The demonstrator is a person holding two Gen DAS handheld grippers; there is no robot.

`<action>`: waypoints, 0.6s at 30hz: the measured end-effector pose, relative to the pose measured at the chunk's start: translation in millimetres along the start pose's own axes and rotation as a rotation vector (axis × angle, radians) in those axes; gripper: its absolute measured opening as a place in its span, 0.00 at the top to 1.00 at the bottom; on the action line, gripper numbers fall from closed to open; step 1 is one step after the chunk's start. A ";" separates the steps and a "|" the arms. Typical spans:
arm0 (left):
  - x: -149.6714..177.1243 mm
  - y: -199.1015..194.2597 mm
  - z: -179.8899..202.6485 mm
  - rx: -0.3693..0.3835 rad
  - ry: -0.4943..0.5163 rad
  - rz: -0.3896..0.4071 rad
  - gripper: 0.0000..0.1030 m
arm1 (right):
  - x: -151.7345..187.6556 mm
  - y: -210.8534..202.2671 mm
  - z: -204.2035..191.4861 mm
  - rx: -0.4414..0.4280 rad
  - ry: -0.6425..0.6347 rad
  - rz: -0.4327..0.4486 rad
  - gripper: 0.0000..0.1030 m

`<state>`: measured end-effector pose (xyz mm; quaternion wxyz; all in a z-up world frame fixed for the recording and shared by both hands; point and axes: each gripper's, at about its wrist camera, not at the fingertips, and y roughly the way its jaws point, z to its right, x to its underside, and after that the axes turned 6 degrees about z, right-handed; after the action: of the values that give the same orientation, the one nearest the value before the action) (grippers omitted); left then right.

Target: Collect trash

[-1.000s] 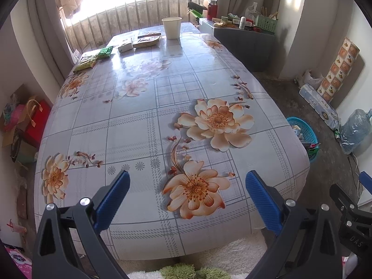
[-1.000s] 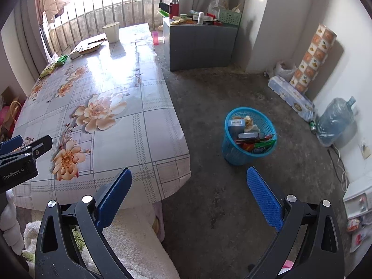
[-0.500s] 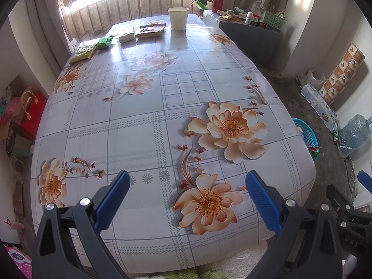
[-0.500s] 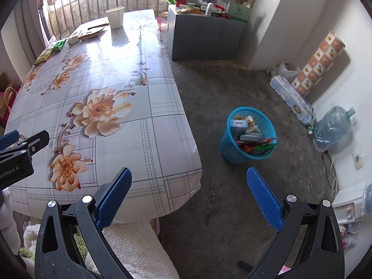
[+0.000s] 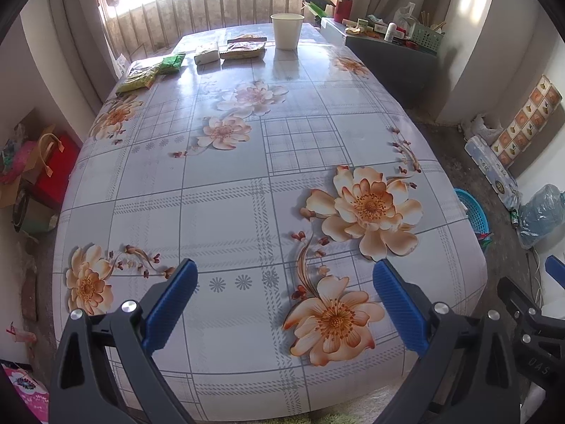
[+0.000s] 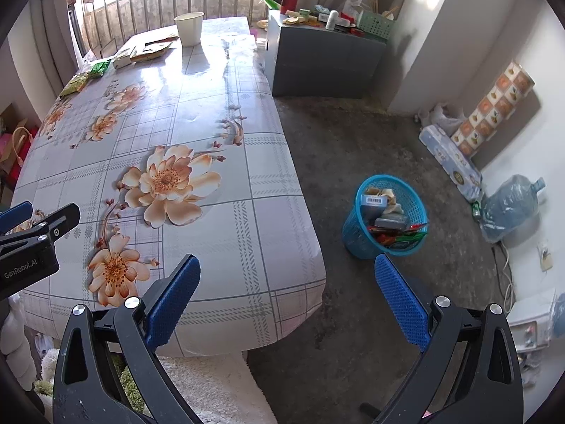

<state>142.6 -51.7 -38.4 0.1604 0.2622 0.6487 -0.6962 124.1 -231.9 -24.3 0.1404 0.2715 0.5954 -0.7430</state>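
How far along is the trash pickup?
Partly done: the blue basket on the floor already holds wrappers and boxes. In hand: nothing; the left tool and right tool are both open and empty near the table's near end. Left: the green packets, the white pack, the brown wrappers and the paper cup at the far end.

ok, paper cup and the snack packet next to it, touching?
Apart. The left wrist view shows a strip of tablecloth between the paper cup and the snack packet.
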 end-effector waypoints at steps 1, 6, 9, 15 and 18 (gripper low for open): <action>-0.3 -0.7 -0.7 0.000 0.001 0.001 0.05 | -0.5 -0.8 -0.2 0.000 0.001 0.002 0.08; -1.2 -8.8 -5.5 -0.007 0.004 0.018 0.05 | -3.2 -8.2 -4.1 -0.008 0.008 0.029 0.08; -1.3 -17.6 -10.6 -0.014 0.000 0.037 0.05 | -5.5 -17.2 -8.2 -0.011 0.004 0.056 0.08; 1.3 -40.7 -23.1 -0.028 -0.019 0.082 0.05 | -4.8 -44.4 -18.1 -0.019 -0.009 0.124 0.08; 5.6 -54.5 -30.4 -0.038 -0.031 0.109 0.05 | -1.2 -59.6 -25.6 -0.024 -0.015 0.168 0.08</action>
<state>112.1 -15.1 2.4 0.2132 0.2831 0.6439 -0.6781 99.5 -192.5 20.9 0.2100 0.3131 0.5783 -0.7234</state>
